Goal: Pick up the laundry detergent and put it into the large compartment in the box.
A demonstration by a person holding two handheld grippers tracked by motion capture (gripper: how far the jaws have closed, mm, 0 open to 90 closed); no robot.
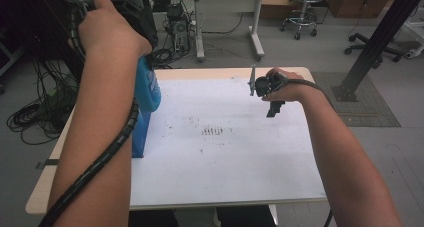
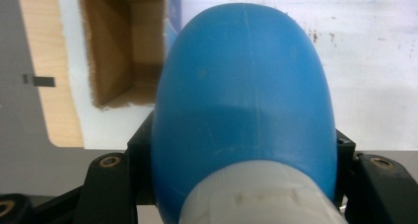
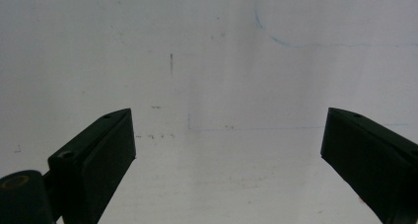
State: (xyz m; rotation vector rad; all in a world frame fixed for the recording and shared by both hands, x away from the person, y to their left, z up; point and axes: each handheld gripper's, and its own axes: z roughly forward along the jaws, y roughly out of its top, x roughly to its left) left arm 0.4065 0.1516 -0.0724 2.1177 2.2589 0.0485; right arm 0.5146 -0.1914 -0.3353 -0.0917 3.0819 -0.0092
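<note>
Right, my left gripper (image 2: 244,184) is clamped on a blue plastic bottle (image 2: 244,86) just under its white ribbed cap (image 2: 256,199), jaws pinching the neck from both sides, and I read that as the narrowest, firmest place to carry it. In the high view the bottle (image 1: 148,89) hangs off the table at about 9 o'clock, over an open box (image 1: 140,132), blue outside; the box interior (image 2: 123,46) is raw brown cardboard with fuzzy cut edges, so I judge the bottle is either coming out of it or going in. Bottle body is smooth, rounded, faint mould seam down the middle. My right gripper (image 3: 226,150) is released, jaws wide apart, nothing between, parked over the scuffed white table sheet (image 1: 225,177) at about 1 o'clock (image 1: 272,99), clear of the work.
</note>
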